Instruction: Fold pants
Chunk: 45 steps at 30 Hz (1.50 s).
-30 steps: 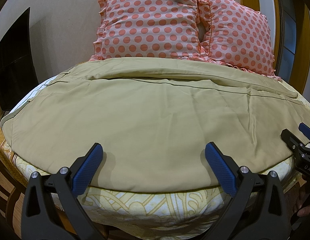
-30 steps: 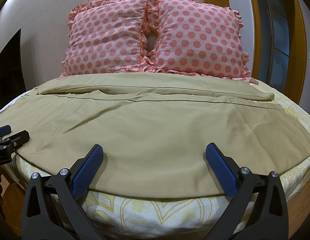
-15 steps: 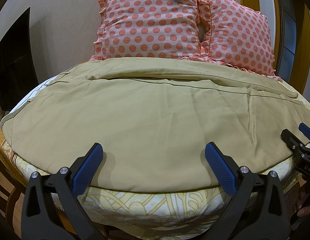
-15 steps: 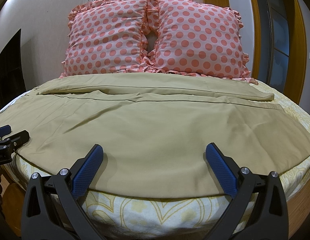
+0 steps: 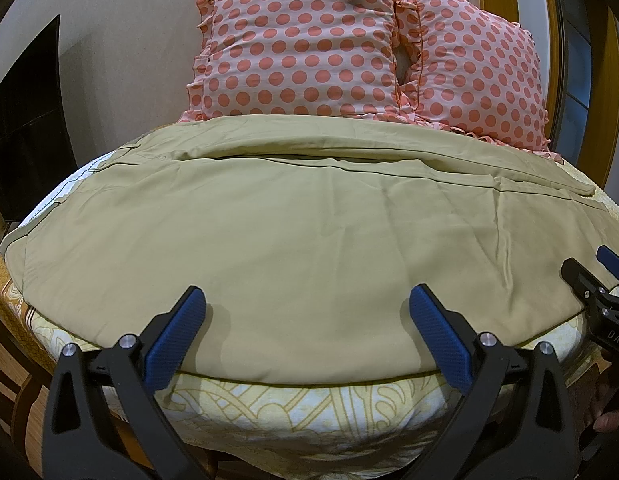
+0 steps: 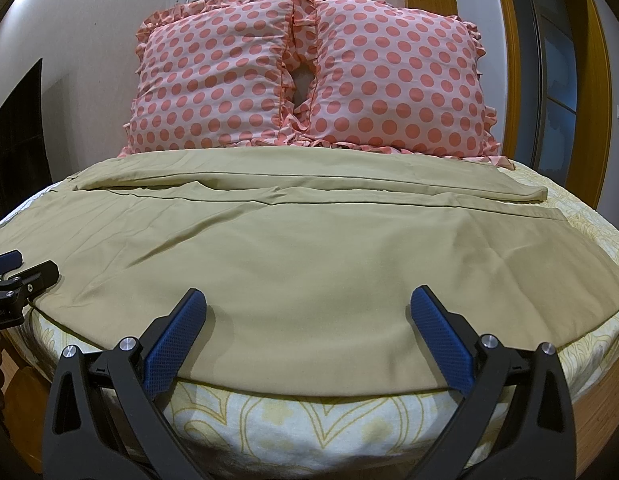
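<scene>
Khaki pants [image 5: 301,232] lie spread flat across the bed, legs side by side running left to right; they also show in the right wrist view [image 6: 309,248]. The waist end is at the left, the hems at the right [image 6: 549,204]. My left gripper [image 5: 305,300] is open and empty, hovering over the near edge of the pants. My right gripper [image 6: 307,300] is open and empty over the same near edge, further right. Each gripper shows at the edge of the other's view, the right gripper [image 5: 589,276] and the left gripper [image 6: 21,272].
Two pink polka-dot pillows [image 6: 309,76] stand against the wall at the head of the bed. The yellow-patterned bedsheet [image 6: 309,420] shows at the near edge. A dark screen [image 5: 25,120] stands at left, a wooden door frame [image 6: 597,80] at right.
</scene>
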Motion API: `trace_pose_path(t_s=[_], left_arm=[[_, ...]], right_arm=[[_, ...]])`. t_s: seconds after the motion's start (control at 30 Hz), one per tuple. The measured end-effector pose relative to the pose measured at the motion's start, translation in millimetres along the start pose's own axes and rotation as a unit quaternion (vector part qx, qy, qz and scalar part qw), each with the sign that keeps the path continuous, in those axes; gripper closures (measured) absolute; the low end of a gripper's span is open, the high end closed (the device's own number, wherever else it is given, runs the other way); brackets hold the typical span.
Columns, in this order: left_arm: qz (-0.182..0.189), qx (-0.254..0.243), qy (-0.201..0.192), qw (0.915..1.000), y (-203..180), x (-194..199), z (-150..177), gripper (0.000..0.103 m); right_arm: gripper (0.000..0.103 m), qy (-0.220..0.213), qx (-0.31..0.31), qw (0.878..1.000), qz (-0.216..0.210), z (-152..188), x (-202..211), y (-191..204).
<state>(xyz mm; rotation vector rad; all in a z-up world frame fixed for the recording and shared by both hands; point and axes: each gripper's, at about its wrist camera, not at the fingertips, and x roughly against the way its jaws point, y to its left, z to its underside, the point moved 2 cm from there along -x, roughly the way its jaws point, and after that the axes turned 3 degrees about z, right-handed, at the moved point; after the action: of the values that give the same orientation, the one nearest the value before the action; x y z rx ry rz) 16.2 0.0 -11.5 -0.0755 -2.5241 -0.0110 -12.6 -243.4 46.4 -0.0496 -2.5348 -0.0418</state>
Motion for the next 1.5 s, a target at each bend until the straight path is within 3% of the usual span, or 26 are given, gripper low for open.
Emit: trace_pose_path(t_s=[0.27,0.33,0.4,0.53,0.67,0.7,0.77,0.8,0.97,1.03,1.13,1.2,1.27,1.3,1.33,1.43,1.5], left_arm=[[0.002,-0.002,0.003,1.0,0,0,-1,0.002],[0.006,0.001,0.019,0.9998,2,-1,-4,0.002],[0.007,0.013,0.024,0.9996,10,-2,-13,0.002],[-0.004,0.056,0.004,0.9984,33,-6,-38,0.002],[-0.036,0.093,0.004,0.995,55,-16,-55,0.002],[-0.042,0.096,0.007,0.9945,57,-19,-58,0.002],[-0.051,0.097,0.009,0.9939,60,-23,-60,0.002],[-0.057,0.093,0.008,0.994,60,-25,-60,0.002],[-0.074,0.067,0.008,0.995,57,-28,-57,0.002],[-0.071,0.064,0.013,0.9953,56,-30,-56,0.002],[-0.069,0.061,0.023,0.9955,57,-34,-53,0.002],[-0.066,0.062,0.025,0.9956,57,-35,-53,0.002],[-0.064,0.064,0.025,0.9956,58,-35,-53,0.002],[-0.064,0.064,0.026,0.9956,57,-35,-53,0.002],[-0.062,0.064,0.026,0.9956,58,-35,-54,0.002],[-0.063,0.064,0.026,0.9956,58,-33,-54,0.002],[-0.061,0.068,0.022,0.9956,59,-30,-53,0.002]], right_arm=[[0.001,0.015,0.009,1.0,-0.014,-4,-4,-8],[0.001,0.052,0.003,0.998,-0.025,-22,-9,-18],[0.001,0.053,-0.03,0.997,-0.035,-47,-11,-38],[0.001,0.072,-0.144,0.987,-0.029,-116,-44,-104],[0.004,0.139,-0.23,0.962,0.049,-159,-128,-166],[0.008,0.148,-0.241,0.957,0.068,-163,-144,-177],[0.026,0.174,-0.275,0.936,0.136,-172,-190,-209],[0.027,0.185,-0.287,0.927,0.156,-175,-209,-220],[0.034,0.223,-0.341,0.888,0.215,-178,-290,-260],[0.034,0.218,-0.349,0.88,0.238,-183,-310,-267],[0.033,0.233,-0.298,0.882,0.282,-186,-334,-267],[0.039,0.233,-0.253,0.889,0.302,-185,-342,-263],[0.061,0.2,-0.233,0.905,0.294,-178,-340,-260],[0.066,0.195,-0.234,0.908,0.287,-176,-338,-261],[0.091,0.187,-0.246,0.912,0.27,-172,-334,-268],[0.098,0.155,-0.31,0.917,0.196,-161,-316,-290],[0.098,0.104,-0.338,0.925,0.138,-157,-289,-298]])
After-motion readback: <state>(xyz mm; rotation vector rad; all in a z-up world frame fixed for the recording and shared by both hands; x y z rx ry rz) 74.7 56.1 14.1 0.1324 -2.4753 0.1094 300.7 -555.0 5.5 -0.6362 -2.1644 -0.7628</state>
